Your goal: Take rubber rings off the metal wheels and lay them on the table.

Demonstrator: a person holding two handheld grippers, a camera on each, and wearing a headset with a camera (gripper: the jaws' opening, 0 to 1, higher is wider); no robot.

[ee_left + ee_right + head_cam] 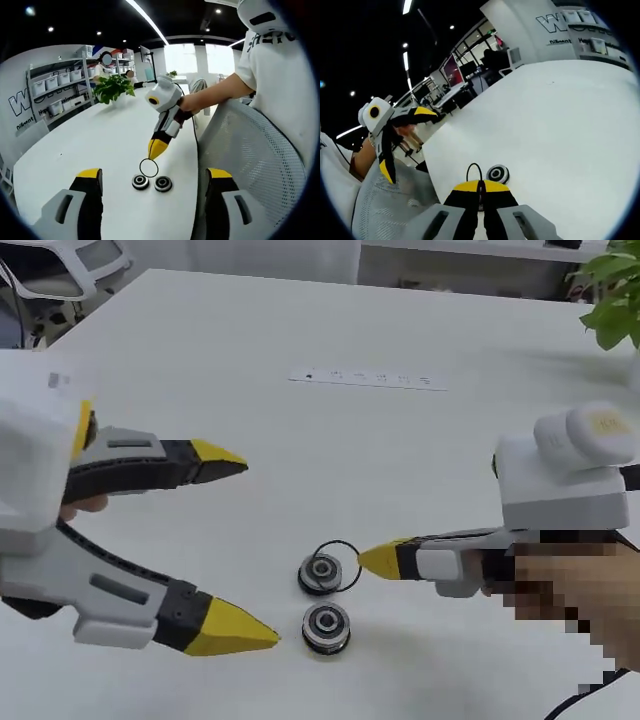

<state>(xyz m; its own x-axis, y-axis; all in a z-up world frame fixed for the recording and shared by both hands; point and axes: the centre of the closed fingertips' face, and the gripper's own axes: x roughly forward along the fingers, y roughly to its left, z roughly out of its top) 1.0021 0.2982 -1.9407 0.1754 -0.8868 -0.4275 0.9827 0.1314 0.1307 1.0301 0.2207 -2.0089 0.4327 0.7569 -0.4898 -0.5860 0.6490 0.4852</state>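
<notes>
Grasping rubber ring (340,552) in clenched right gripper (365,560) jaws at far wheel (321,574) | left gripper (260,548) jaws released wide | apparently part off, none laid on bench (300,320); near wheel (326,627) left.

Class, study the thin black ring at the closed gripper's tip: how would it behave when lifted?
The rubber ring looks wire-thin, so it is probably floppy and very light. It loops wider than the wheel, so it is likely stretchy. The right gripper pinches it at the very tip, so it might slip.
</notes>
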